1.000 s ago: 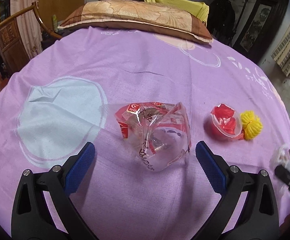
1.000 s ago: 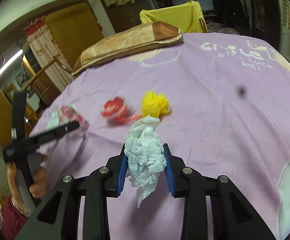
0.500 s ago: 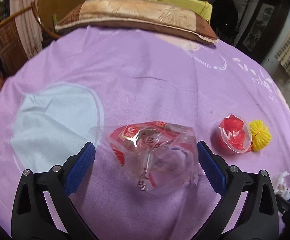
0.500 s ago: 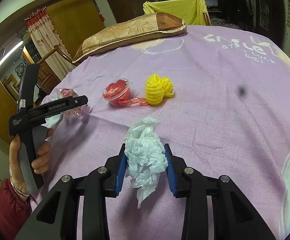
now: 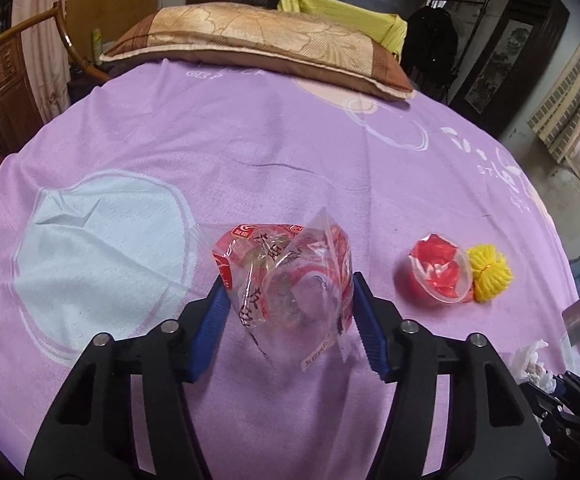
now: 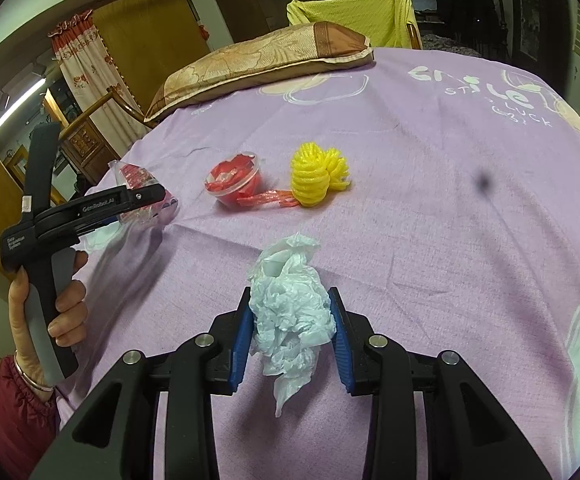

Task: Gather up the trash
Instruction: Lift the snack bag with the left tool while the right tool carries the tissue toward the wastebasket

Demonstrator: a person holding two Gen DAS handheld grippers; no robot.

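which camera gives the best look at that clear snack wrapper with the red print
The left wrist view: the clear wrapper fills its centre, between the closing left tool. In the right wrist view it is small at the left edge, partly hidden behind that tool.

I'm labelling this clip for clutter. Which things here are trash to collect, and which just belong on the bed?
Trash:
clear wrapper, between the closing left gripper
white tissue, in the right gripper
red cup
yellow foam net

Not trash:
pillow
purple sheet
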